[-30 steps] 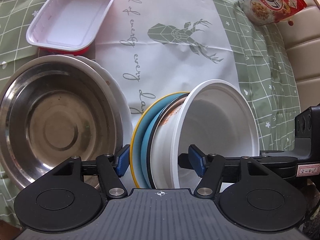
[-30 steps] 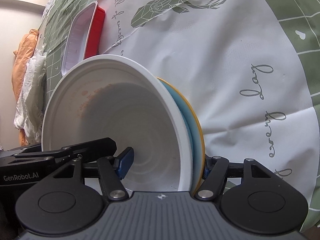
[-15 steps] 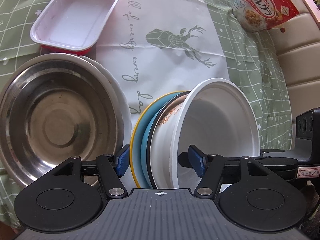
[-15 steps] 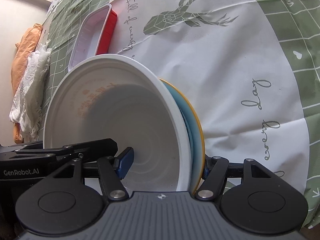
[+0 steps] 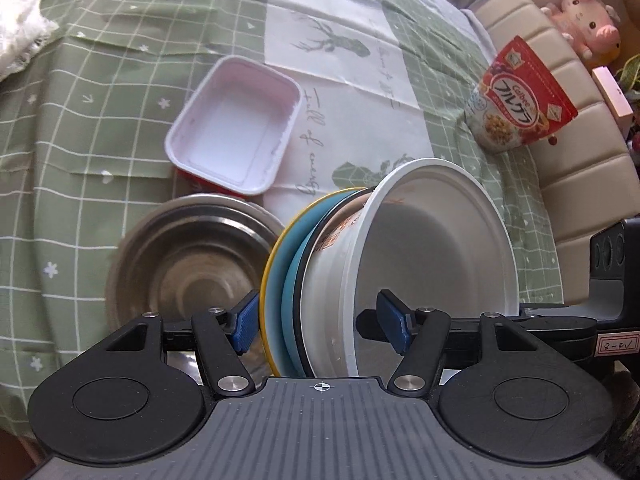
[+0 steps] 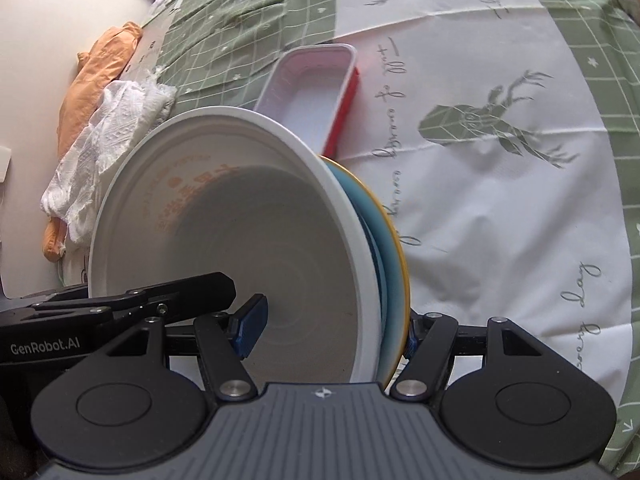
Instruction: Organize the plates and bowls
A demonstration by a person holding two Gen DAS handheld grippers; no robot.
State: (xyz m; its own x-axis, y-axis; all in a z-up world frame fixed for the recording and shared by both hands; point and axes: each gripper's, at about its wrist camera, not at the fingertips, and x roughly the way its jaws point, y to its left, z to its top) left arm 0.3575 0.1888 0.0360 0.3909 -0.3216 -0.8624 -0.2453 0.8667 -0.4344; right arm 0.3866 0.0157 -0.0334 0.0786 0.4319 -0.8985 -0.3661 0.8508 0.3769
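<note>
1. White plastic, thin and slick: the white bowl [image 5: 436, 240] sits nested on a blue plate [image 5: 290, 272] and a yellow-rimmed plate [image 5: 272, 264], and the whole stack is tipped on edge in the air above the tabletop [image 5: 120, 92]. My worry is that the bowl could slide out of the plates, since only the pinch keeps them together.
2. Both tools share the load. The left tool [image 5: 322, 320] is clamped across the stack, one pad behind the yellow-rimmed plate and one inside the bowl. The right tool [image 6: 332, 326] grips the opposite edge the same way, with one pad inside the bowl and the other behind the plates.
3. If one tool loosens or the two pull unevenly, I judge the stack would twist, and the plates could drop onto the steel bowl [image 5: 188, 268] lying below on the left.
4. Setting the stack down tilted might clip the steel bowl's rim or the red-sided tray [image 5: 236, 128] beyond it.
5. The white bowl shows orange print on its wall and looks empty; the plates look clean as far as visible.
</note>
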